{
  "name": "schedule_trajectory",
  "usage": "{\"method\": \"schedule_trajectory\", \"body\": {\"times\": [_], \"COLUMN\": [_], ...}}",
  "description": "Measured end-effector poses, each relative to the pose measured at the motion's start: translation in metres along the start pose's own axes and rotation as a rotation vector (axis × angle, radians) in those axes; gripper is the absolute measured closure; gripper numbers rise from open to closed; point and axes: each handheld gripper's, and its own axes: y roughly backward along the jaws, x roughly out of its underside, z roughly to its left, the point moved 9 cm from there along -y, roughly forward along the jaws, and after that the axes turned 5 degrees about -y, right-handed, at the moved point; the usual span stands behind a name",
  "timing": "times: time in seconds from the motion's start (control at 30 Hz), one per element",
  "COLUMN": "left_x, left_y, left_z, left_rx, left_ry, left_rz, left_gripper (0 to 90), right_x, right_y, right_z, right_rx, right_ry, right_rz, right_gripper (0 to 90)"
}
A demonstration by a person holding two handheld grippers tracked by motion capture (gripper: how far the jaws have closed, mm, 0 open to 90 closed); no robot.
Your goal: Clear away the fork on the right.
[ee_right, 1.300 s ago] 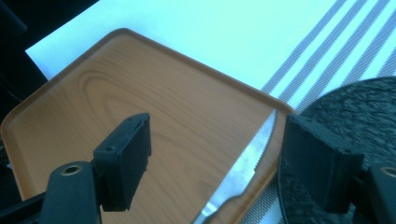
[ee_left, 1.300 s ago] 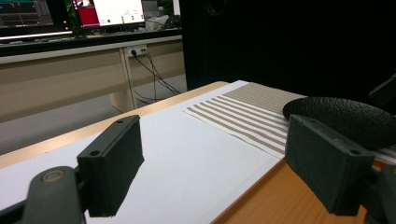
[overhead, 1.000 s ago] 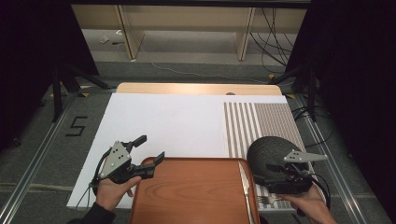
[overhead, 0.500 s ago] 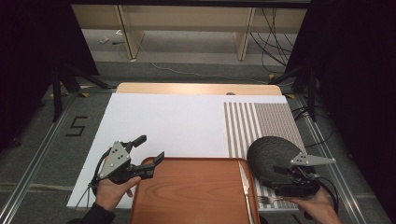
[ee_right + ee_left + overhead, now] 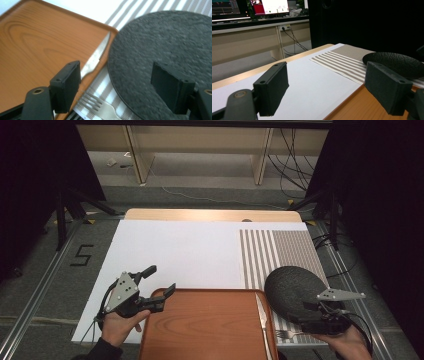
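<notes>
Over a wooden tray (image 5: 210, 325) at the near edge of the surface (image 5: 180, 250), our right tool (image 5: 320, 317) has slid outward and toward us from where it sat a second ago, off the dark round plate (image 5: 292, 287) and down to its near rim. We read that as lining up on the fork (image 5: 100, 106), which lies on the striped mat (image 5: 280, 250) between tray and plate, beside the knife (image 5: 96, 58) on the tray's right lip. The right tool's jaws stand wide and empty above the fork and plate edge. Our left tool (image 5: 155, 285) has not moved; it hovers wide open at the tray's far left corner, apparently touching nothing, though the angle leaves that unsure.
</notes>
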Motion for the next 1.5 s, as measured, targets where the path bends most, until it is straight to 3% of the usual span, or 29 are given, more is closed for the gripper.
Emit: {"method": "schedule_trajectory", "body": {"times": [0.63, 0.87, 1.27, 1.5], "left_x": [-0.001, 0.0, 0.0, 0.0], "left_y": [-0.001, -0.002, -0.002, -0.002], "left_z": [-0.003, -0.003, -0.003, -0.003], "left_rx": [0.009, 0.01, 0.008, 0.01], "left_ry": [-0.008, -0.012, -0.01, -0.011], "left_rz": [0.001, 0.005, 0.005, 0.005], "left_gripper": [18.8, 18.8, 18.8, 18.8], "right_x": [0.033, 0.045, 0.061, 0.066], "right_y": [0.005, 0.007, 0.007, 0.003], "right_z": [-0.027, -0.042, -0.054, -0.056], "right_rx": [0.129, 0.175, 0.213, 0.218], "right_ry": [0.03, 0.005, -0.034, -0.024], "right_rz": [0.144, 0.202, 0.29, 0.327], "right_gripper": [25.0, 25.0, 25.2, 24.7]}}
